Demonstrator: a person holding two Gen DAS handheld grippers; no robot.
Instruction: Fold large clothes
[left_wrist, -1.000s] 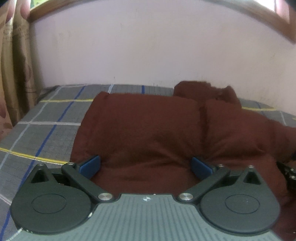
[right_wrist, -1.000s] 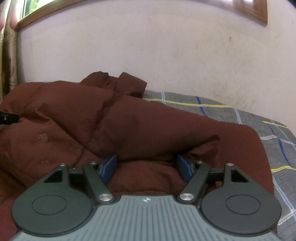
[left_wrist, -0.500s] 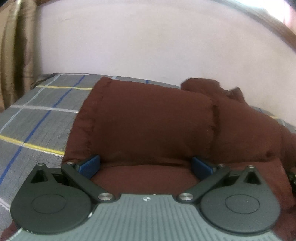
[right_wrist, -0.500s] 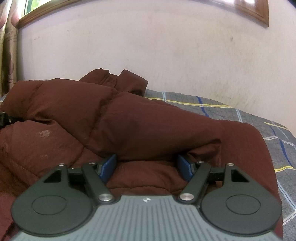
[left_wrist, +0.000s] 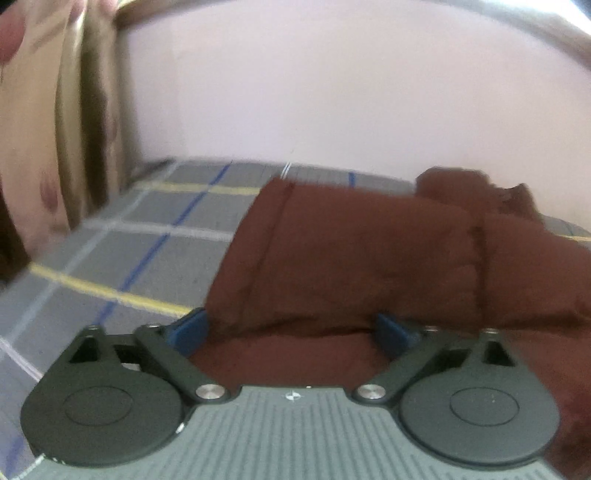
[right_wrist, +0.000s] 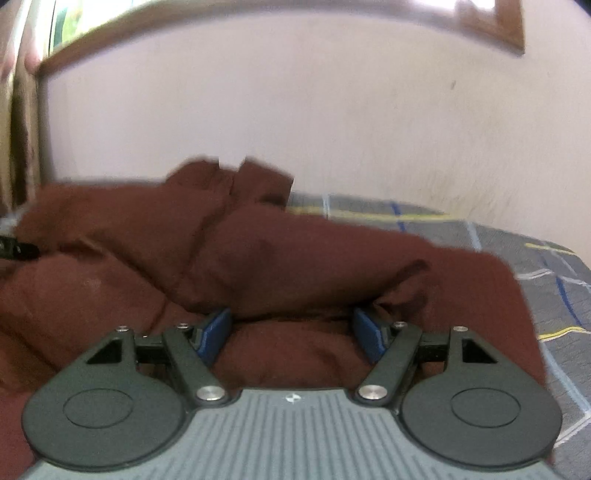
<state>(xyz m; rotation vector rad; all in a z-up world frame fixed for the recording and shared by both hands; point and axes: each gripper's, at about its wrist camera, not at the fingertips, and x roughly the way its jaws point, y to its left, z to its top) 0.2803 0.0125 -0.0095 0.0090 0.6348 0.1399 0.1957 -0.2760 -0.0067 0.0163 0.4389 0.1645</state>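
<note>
Your left gripper (left_wrist: 291, 328) and right gripper (right_wrist: 291, 328) both stand spread wide around the puffy maroon jacket (left_wrist: 369, 258) lying on the checked bedsheet (left_wrist: 147, 236), which looks soft, bulky and springy, so pinch its seamed edge.

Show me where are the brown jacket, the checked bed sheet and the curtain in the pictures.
brown jacket (left_wrist: 362, 258): left wrist view, on the folded-over padded panel.
checked bed sheet (right_wrist: 554, 273): right wrist view, on the bare grey part at right.
curtain (left_wrist: 44, 129): left wrist view, on the beige folds at left.
</note>
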